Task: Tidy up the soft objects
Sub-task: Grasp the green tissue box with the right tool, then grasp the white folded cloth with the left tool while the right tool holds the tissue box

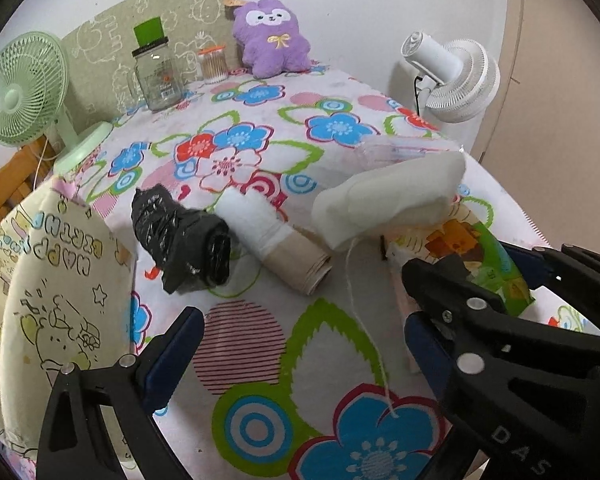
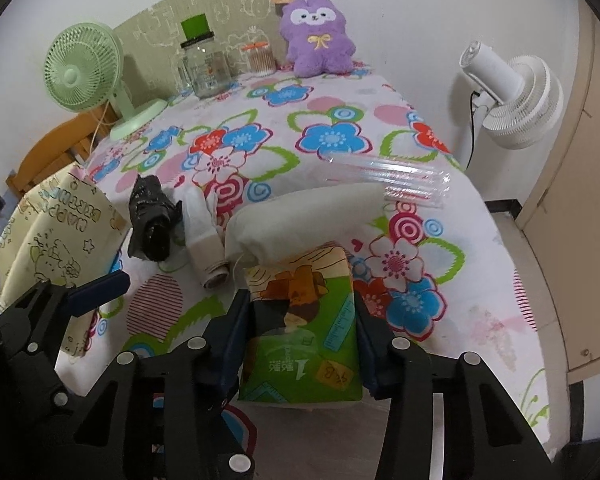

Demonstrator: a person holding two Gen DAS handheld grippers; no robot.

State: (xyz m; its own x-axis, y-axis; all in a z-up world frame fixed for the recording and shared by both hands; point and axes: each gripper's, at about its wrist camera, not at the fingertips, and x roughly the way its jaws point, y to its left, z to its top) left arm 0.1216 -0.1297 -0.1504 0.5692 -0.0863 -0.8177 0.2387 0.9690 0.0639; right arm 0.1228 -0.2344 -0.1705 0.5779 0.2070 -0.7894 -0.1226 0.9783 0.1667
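Note:
My right gripper is shut on a green tissue pack, low over the flowered tablecloth; the pack also shows in the left wrist view. A white cloth pouch lies just beyond the pack, touching it; the pouch shows in the left view too. My left gripper is open and empty above the cloth, left of the pack. A black bag roll and a white bag roll lie side by side ahead of it. A yellow printed gift bag stands at the left.
A purple plush toy sits at the far edge by a glass jar and a cotton swab box. A green fan stands far left, a white fan off the right edge. A straw pack lies right.

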